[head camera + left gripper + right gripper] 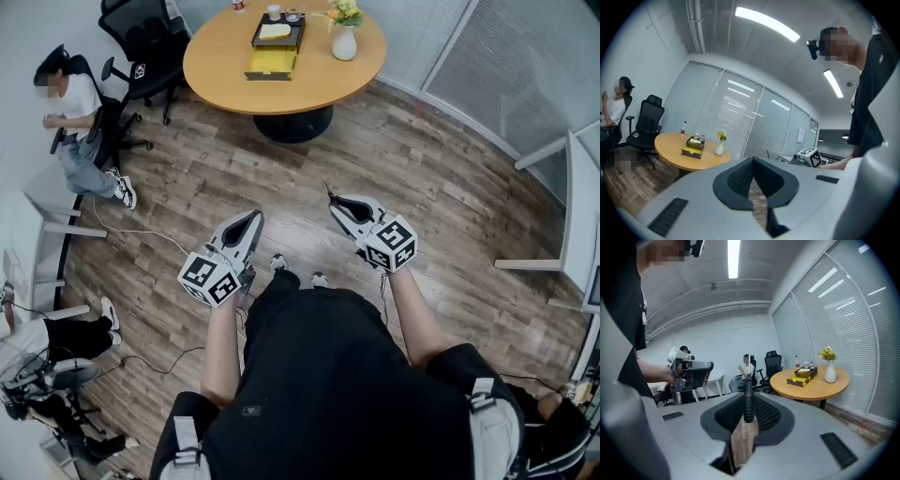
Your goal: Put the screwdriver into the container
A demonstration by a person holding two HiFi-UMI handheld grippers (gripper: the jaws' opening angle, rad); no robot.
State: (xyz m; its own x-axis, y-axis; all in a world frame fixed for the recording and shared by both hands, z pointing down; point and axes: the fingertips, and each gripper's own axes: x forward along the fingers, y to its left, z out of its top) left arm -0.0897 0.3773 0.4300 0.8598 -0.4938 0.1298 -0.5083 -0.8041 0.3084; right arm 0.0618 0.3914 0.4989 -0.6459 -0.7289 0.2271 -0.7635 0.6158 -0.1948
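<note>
- Screwdriver, black ribbed handle with a thin metal shaft [748, 399], is clamped between the jaws of your right gripper [747, 404]. The shaft points ahead toward the round wooden table [225, 75].
- It is well apart from the table. You're standing back on the plank floor [422, 187], with both grippers short of the table's near edge.
- Left gripper [752, 161]: jaws together, nothing between them. It isn't needed here, so hold it off to the table's left side.
- Target is the yellow-and-black open box container [274, 47], about mid-table. Its yellow part faces the table's near edge.
- The white vase with yellow flowers [344, 42] stands near the container, toward the table's right side.
- My read: the step in hand is the carry. The screwdriver is gripped but not delivered, so most of the task is left.
- Walk up to the table's near edge before reaching; don't stretch from where you are.
- Don't loosen the clamp on the way. The grip is on the handle only, and the shaft sticks out in front and arrives first.
- Come in over the container from the near edge and tip the shaft down into it.
- Open the jaws only once the handle is low inside the walls, or it will likely bounce onto the table.
- Swing wide of the vase. It looks top-heavy, and a nudge could tip it.
- The black office chair [141, 47] sits at the table's left side, so stay off that side.
</note>
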